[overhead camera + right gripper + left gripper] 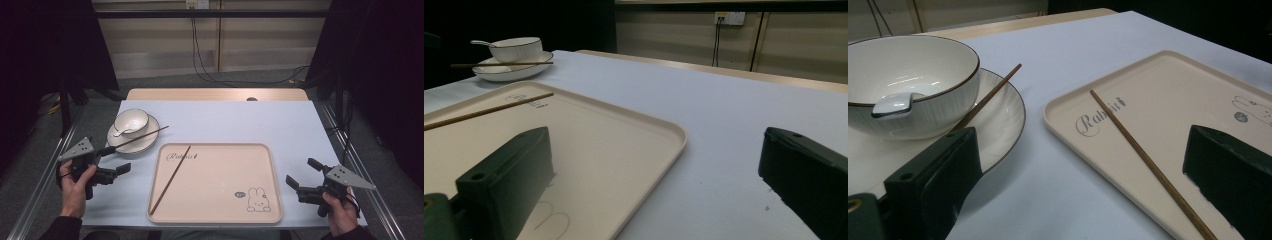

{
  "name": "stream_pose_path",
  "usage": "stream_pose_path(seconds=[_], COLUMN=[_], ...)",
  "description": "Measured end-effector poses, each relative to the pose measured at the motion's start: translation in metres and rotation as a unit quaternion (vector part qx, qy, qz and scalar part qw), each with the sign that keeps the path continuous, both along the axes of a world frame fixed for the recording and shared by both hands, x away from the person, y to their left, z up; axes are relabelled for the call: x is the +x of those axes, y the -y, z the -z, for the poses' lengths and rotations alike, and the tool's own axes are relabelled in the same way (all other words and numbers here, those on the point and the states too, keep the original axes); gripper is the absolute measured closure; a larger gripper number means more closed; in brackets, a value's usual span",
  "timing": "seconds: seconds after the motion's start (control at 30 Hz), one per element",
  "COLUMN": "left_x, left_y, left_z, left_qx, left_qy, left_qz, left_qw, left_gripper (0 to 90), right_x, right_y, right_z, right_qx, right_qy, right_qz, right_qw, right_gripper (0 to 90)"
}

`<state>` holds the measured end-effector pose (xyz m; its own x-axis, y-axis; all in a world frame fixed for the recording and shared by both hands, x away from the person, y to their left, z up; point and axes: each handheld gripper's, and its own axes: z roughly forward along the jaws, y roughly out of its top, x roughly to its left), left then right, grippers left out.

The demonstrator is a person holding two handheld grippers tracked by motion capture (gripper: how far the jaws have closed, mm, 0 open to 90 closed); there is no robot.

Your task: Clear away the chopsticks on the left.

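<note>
Chopstick on plate just beyond left claw (jaws apart).

I see a tray sitting near the front edge of the table, about in the middle. One chopstick lies on the tray, along its left side, slanting from the front left corner toward the back. Behind the tray's left corner sits a plate — a bowl stands on it, with a spoon inside. A second chopstick rests across the plate, just in front of the bowl.
</note>
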<state>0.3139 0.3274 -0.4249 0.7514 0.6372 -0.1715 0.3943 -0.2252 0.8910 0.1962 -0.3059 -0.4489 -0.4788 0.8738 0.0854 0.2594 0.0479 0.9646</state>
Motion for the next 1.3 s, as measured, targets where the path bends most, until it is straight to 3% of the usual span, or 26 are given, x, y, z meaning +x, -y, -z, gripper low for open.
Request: stream_pose_path(seconds=[0.03, 0.17, 0.3, 0.37, 0.43, 0.47, 0.57, 0.63, 0.7, 0.73, 0.87, 0.97, 1.03, 1.17, 1.2, 1.3], left_x=[0.002, 0.008, 0.019, 0.024, 0.030, 0.033, 0.039, 0.043, 0.048, 0.054, 0.067, 0.076, 0.081, 0.089, 0.090, 0.093], left_y=[-0.001, -0.003, -0.012, -0.016, -0.021, -0.024, -0.028, -0.031, -0.033, -0.035, -0.039, -0.037, -0.034, -0.036, -0.035, -0.034], left_z=[0.000, -0.004, -0.005, -0.005, -0.003, -0.001, 0.004, 0.006, 0.011, 0.014, 0.017, 0.019, 0.020, 0.023, 0.024, 0.023], left_qx=[-0.002, 0.028, 0.041, 0.056, 0.055, 0.060, 0.069, 0.086, 0.092, 0.102, 0.107, 0.119, 0.143, 0.145, 0.140, 0.152], left_qy=[-0.002, 0.010, 0.017, 0.016, 0.009, 0.017, 0.013, 0.017, 0.019, 0.008, 0.004, -0.010, -0.017, -0.036, -0.044, -0.047], left_qz=[0.001, 0.011, 0.009, 0.012, 0.022, 0.016, -0.002, -0.021, -0.023, -0.022, -0.022, -0.009, -0.010, -0.010, -0.010, -0.004], left_qw=[1.0000, 0.9995, 0.9989, 0.9982, 0.9982, 0.9979, 0.9975, 0.9959, 0.9953, 0.9945, 0.9940, 0.9928, 0.9895, 0.9887, 0.9891, 0.9872], left_gripper=[2.1, 2.8, 3.3, 4.1, 4.2, 4.2, 5.4, 7.4, 12.1, 12.3, 19.3, 30.7, 38.8, 51.7, 52.5, 56.0], right_x=[0.000, 0.000, 0.000, 0.000, 0.000, 0.000, 0.000, 0.000, 0.000, -0.001, 0.000, 0.000, 0.000, 0.000, 0.000, 0.000], right_y=[0.000, 0.001, 0.000, 0.000, 0.000, 0.000, 0.000, 0.000, 0.000, 0.000, 0.000, 0.000, 0.000, 0.001, 0.001, 0.001], right_z=[0.000, 0.000, 0.000, 0.000, 0.000, 0.000, 0.000, 0.000, 0.000, 0.000, 0.000, 0.000, 0.000, 0.000, 0.000, 0.000], right_qx=[-0.002, 0.000, 0.001, 0.001, 0.000, -0.001, 0.000, 0.000, -0.002, 0.000, -0.001, -0.002, -0.001, -0.001, -0.002, -0.002], right_qy=[0.001, 0.001, 0.001, 0.000, 0.000, 0.000, 0.002, 0.003, 0.003, 0.001, 0.001, 0.003, 0.002, 0.001, 0.002, 0.001], right_qz=[0.000, 0.001, 0.002, 0.002, 0.002, 0.002, 0.004, 0.004, 0.001, -0.001, -0.002, 0.002, 0.002, -0.001, 0.000, -0.002], right_qw=[1.0000, 1.0000, 1.0000, 1.0000, 1.0000, 1.0000, 1.0000, 1.0000, 1.0000, 1.0000, 1.0000, 1.0000, 1.0000, 1.0000, 1.0000, 1.0000], right_gripper=[0.7, 0.7, 0.7, 0.8, 0.8, 0.8, 0.9, 0.9, 0.9, 0.9, 1.0, 1.5, 1.5, 1.5, 1.5, 1.5])
